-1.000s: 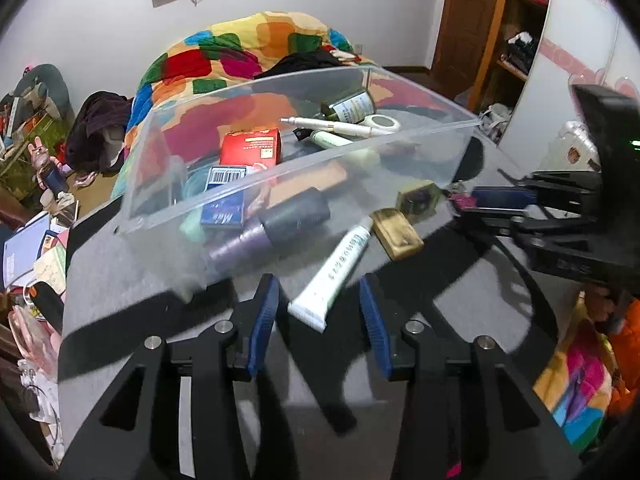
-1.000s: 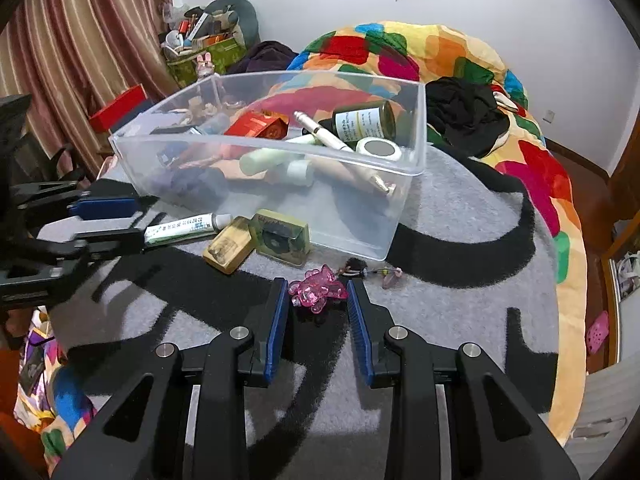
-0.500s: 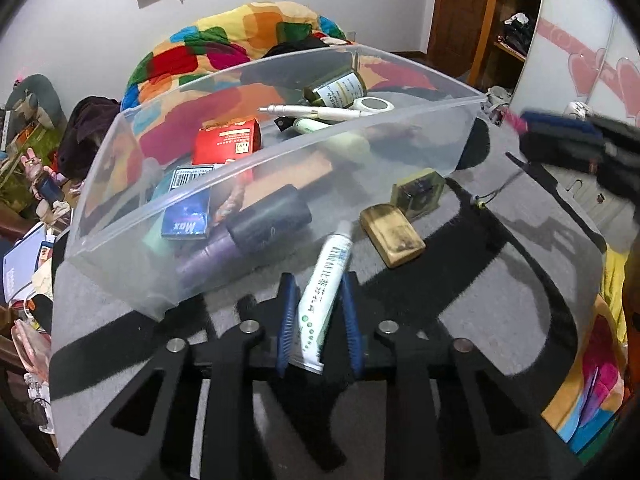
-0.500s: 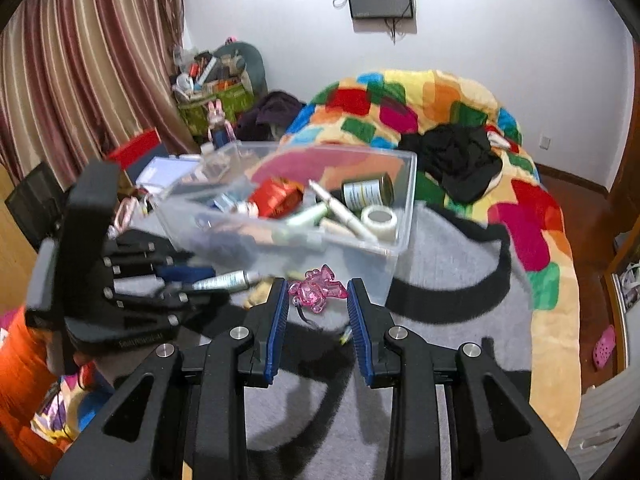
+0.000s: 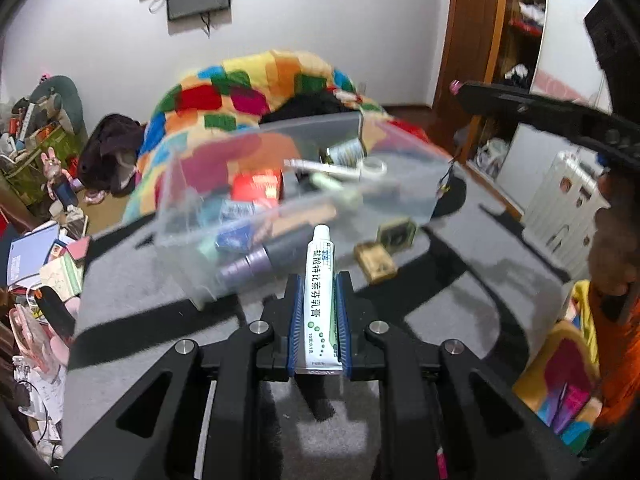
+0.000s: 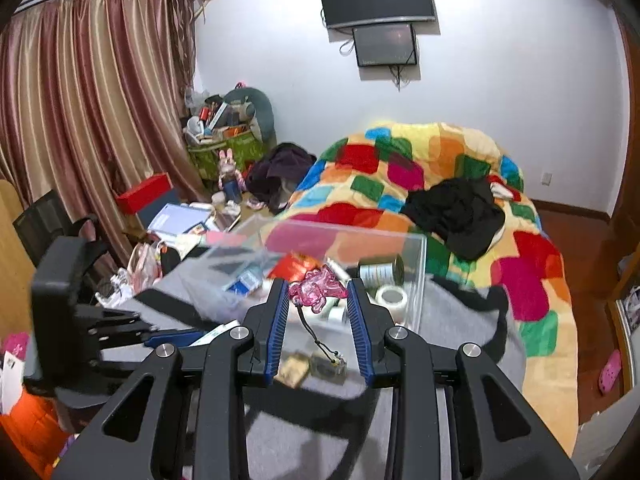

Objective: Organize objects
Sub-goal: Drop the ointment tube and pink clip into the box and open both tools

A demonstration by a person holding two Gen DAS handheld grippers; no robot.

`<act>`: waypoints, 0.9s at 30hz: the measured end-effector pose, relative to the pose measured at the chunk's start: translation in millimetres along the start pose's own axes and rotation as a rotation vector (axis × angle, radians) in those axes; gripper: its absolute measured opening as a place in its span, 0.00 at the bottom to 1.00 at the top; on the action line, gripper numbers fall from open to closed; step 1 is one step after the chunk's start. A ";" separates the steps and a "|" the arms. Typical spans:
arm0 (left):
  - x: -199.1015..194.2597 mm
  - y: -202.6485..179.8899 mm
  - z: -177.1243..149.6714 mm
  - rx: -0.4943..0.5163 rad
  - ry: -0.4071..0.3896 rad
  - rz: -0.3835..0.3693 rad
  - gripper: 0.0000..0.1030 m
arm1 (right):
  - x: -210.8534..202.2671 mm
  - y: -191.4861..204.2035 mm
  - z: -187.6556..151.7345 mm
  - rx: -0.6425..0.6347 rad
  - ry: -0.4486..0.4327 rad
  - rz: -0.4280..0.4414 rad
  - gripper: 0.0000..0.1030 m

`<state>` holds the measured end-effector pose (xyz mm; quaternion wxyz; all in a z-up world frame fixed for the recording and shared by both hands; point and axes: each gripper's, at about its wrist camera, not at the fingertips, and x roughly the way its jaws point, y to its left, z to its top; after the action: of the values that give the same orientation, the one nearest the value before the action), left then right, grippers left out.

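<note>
1. Ointment tube [image 5: 319, 300], white with green dots and blue Chinese lettering, sits clamped lengthwise in the left tool [image 5: 318, 294], its cap pointing toward the far clear bin [image 5: 400, 196].
2. Right tool [image 6: 318, 300] is partly closed on a translucent pink charm [image 6: 316, 290]; a dark cord hangs below it, near the bin.
3. Both tools hang above the grey table [image 5: 460, 300].

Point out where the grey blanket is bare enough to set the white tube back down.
Bare grey blanket lies right of the tan box, and more left of the clear bin, toward the bedside clutter. The strip against the bin's front wall is crowded: the tan box and green box sit there. The left gripper holds the white tube.
</note>
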<state>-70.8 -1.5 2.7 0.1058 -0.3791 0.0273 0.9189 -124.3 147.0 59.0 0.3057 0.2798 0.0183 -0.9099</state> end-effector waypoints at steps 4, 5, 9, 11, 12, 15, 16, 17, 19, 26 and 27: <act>-10.7 7.0 13.6 -0.023 -0.060 0.010 0.15 | 2.7 2.7 11.5 0.000 -0.019 -0.016 0.27; -10.9 11.0 18.8 -0.041 -0.071 0.005 0.15 | 3.6 3.1 14.4 0.001 -0.024 -0.018 0.27; -8.4 24.7 33.9 -0.087 -0.096 0.007 0.15 | 6.0 4.5 24.4 0.000 -0.053 -0.041 0.27; -3.6 29.8 39.5 -0.100 -0.096 0.012 0.15 | 9.5 3.9 29.1 -0.002 -0.061 -0.051 0.27; -0.6 32.4 41.8 -0.106 -0.094 0.016 0.15 | 12.0 3.4 30.2 -0.004 -0.060 -0.056 0.27; 11.0 41.7 47.4 -0.131 -0.075 0.018 0.15 | 26.1 -1.1 28.4 -0.008 -0.031 -0.084 0.27; 16.9 46.3 49.1 -0.144 -0.063 0.017 0.15 | 33.5 -3.9 25.8 -0.004 -0.009 -0.087 0.27; 20.3 49.3 49.3 -0.154 -0.056 0.020 0.15 | 40.3 -6.8 23.7 0.000 0.009 -0.090 0.27; 29.7 55.5 49.4 -0.175 -0.037 0.019 0.15 | 53.1 -12.5 17.7 0.007 0.051 -0.092 0.27; 41.8 66.4 50.4 -0.211 -0.014 0.014 0.15 | 90.2 -30.2 -4.0 0.037 0.183 -0.077 0.27; 43.1 66.1 50.9 -0.210 -0.011 0.015 0.15 | 94.0 -32.0 -6.4 0.042 0.197 -0.071 0.27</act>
<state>-150.0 -51.9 6.6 0.0589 -0.3829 -0.0667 0.9195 -200.9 123.0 0.2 0.2641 0.3735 0.0390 -0.8884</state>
